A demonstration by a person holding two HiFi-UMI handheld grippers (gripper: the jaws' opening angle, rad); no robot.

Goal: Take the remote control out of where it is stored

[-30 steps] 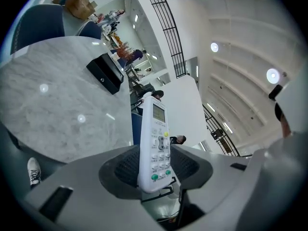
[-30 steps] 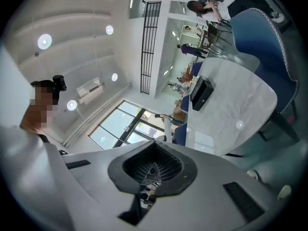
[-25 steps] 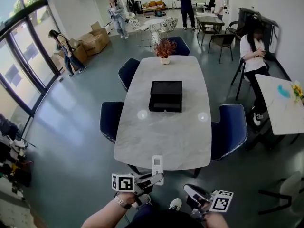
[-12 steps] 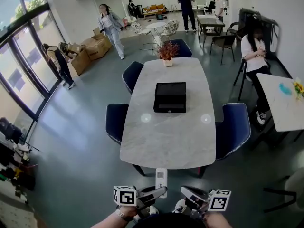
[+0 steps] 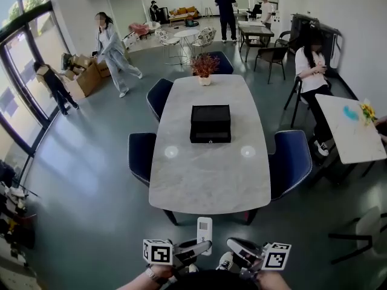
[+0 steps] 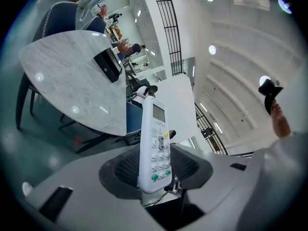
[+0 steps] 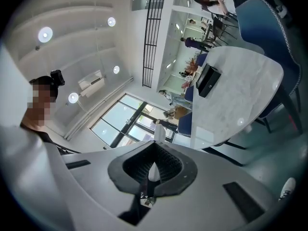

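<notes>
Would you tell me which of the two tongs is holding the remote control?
The left tongs, shut on the white remote control; the right tongs grip nothing.

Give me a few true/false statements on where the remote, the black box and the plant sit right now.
1. The left claw is shut on the white remote control. True.
2. The remote lies flat on the table. False: it is held upright in the left claw, off the table's near edge.
3. The black box stands on the floor. False: it stands on the table top, about midway along it.
4. A potted plant stands at the table's far end. True.
</notes>
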